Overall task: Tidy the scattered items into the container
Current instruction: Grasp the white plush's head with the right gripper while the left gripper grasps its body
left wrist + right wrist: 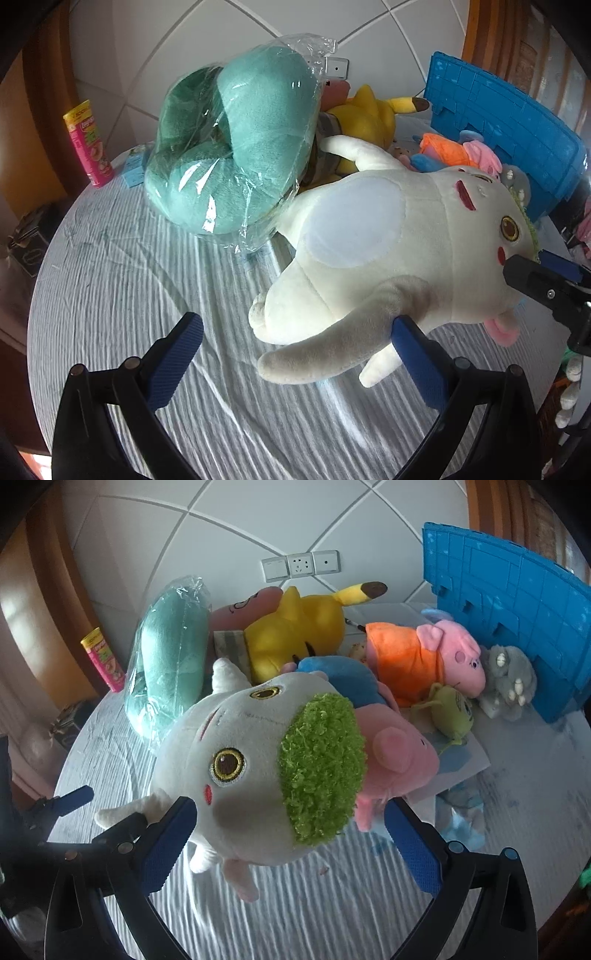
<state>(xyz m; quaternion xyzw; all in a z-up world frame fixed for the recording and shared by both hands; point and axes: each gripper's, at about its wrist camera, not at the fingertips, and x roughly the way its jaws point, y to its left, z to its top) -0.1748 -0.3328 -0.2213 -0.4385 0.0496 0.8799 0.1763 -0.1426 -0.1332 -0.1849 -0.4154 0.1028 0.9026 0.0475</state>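
A white plush [369,236] with a green tuft [321,768] lies on the round, cloth-covered table [147,295]. My left gripper [297,343] is open; its right finger [413,354] touches the plush's grey limb [332,343]. My right gripper [291,834] is open, with the plush's head [236,760] between its fingers. The left finger [170,838] rests against the cheek. A blue crate [517,602] stands at the back right. In front of it lie a yellow plush [295,627], an orange-dressed pig [417,653], a blue-dressed pig [399,753], a green plush [450,709] and a grey plush [509,675].
A teal cushion in a plastic bag [236,147] stands left of the toys. A pink tube [90,147] is at the table's far left edge. A white tiled wall with sockets [299,565] is behind. Bare cloth shows at the front of the table.
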